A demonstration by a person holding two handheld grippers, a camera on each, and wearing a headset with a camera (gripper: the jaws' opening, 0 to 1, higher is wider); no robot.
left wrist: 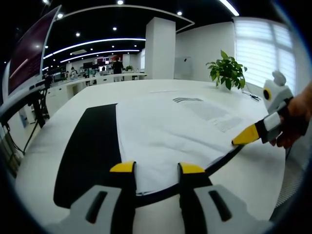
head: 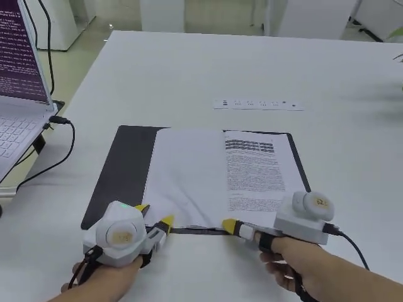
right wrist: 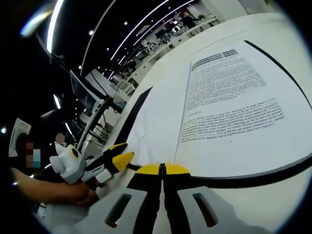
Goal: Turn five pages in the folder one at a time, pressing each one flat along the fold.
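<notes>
An open folder (head: 124,170) lies on the white table (head: 189,69), its fold (head: 223,179) running straight away from the person. The right gripper (head: 228,225), jaws pressed together, sits at the fold's near end. The left gripper (head: 154,215), jaws parted, sits at the blank page's (head: 186,170) near edge.

The folder (head: 123,176) is black. Its left page (head: 186,179) is plain white, and the right page (head: 255,173) is white with black printed lines. The left gripper (head: 155,215) and the right gripper (head: 229,225) are white with yellow tips.
</notes>
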